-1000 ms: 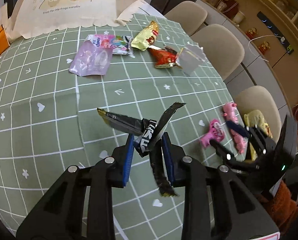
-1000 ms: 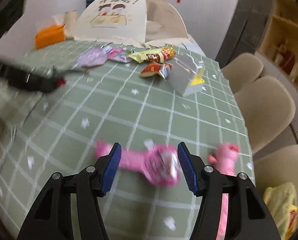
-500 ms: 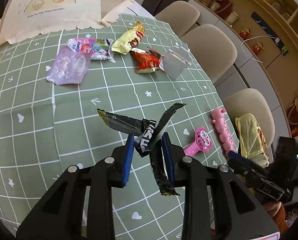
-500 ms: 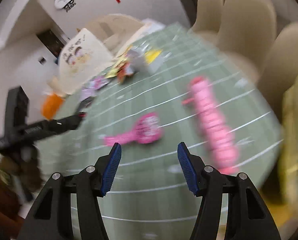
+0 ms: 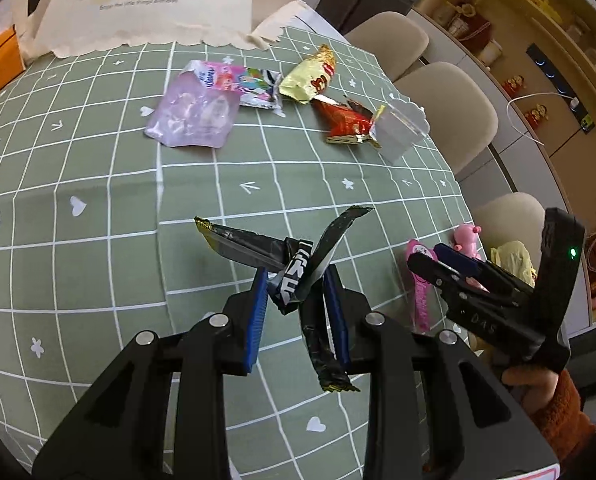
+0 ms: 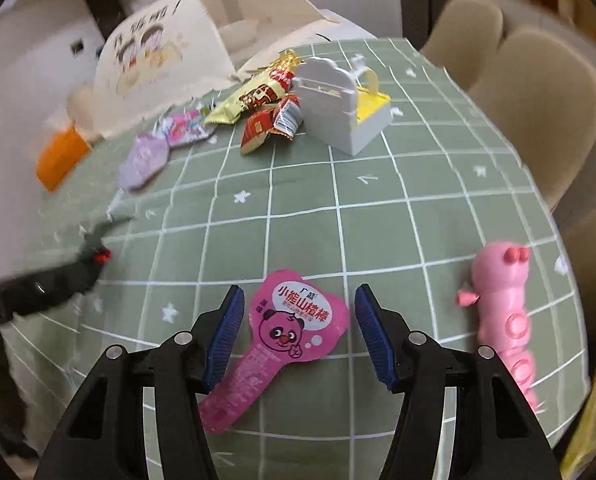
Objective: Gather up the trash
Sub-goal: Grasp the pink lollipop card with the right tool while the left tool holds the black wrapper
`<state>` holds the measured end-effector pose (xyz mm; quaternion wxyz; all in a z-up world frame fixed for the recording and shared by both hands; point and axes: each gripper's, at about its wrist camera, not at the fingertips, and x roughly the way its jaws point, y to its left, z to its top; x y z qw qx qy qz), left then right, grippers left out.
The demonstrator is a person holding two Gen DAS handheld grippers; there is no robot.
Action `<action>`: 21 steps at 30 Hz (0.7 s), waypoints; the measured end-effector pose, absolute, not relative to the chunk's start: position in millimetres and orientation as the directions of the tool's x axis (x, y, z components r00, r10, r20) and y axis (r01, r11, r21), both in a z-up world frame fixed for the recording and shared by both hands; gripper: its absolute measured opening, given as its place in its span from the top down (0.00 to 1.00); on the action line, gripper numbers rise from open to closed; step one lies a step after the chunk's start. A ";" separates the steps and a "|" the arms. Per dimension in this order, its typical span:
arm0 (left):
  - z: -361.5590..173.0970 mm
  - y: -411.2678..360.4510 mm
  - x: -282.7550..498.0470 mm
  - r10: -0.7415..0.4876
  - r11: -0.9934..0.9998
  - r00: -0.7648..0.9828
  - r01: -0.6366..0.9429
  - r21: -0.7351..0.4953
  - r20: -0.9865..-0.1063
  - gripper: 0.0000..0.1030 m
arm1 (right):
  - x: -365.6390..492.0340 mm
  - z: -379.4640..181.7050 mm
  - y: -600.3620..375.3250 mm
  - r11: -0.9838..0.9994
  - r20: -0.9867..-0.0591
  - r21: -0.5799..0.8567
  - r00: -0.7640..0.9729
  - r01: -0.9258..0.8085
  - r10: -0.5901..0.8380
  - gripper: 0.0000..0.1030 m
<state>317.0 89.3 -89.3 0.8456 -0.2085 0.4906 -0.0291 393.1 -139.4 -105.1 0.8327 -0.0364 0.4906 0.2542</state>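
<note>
My left gripper [image 5: 296, 288] is shut on a crumpled black wrapper [image 5: 298, 264] and holds it above the green checked tablecloth [image 5: 98, 264]. My right gripper [image 6: 296, 314] is open, its blue pads either side of a pink lollipop-shaped wrapper [image 6: 290, 328] that lies flat on the cloth. In the left wrist view the right gripper [image 5: 449, 264] shows at the right over that pink wrapper [image 5: 419, 292]. More wrappers lie at the far side: purple [image 5: 194, 114], pink-and-white [image 5: 238, 82], gold [image 5: 309, 78], red [image 5: 341, 120].
A white box [image 6: 337, 108] with a yellow inside stands by the far wrappers. A pink pig toy [image 6: 505, 308] lies at the right table edge. A cream tote bag [image 5: 150, 0] and an orange box [image 6: 60, 156] stand at the back. Beige chairs [image 5: 445, 104] line the right side.
My right gripper swung away from the table edge and came back down over the pink wrapper, still open. My left gripper kept hold of the black wrapper and shifted slightly.
</note>
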 end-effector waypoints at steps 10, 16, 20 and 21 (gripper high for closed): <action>-84.2 83.6 317.3 -0.240 0.924 0.521 -0.136 -0.357 -0.819 0.74 | 377.5 -98.9 -151.0 0.868 -0.812 0.168 0.433 -0.467 0.390 0.76; -75.3 73.4 316.3 -0.250 0.926 0.530 -0.112 -0.359 -0.810 0.74 | 367.2 -84.0 -172.4 0.885 -0.797 0.175 0.466 -0.430 0.384 0.84; -72.5 72.1 315.6 -0.252 0.925 0.538 -0.109 -0.363 -0.804 0.74 | 356.7 -83.4 -178.2 0.892 -0.799 0.200 0.459 -0.406 0.388 0.51; -73.1 72.8 315.4 -0.251 0.925 0.537 -0.112 -0.364 -0.805 0.74 | 355.1 -84.7 -178.3 0.890 -0.806 0.224 0.438 -0.398 0.399 0.51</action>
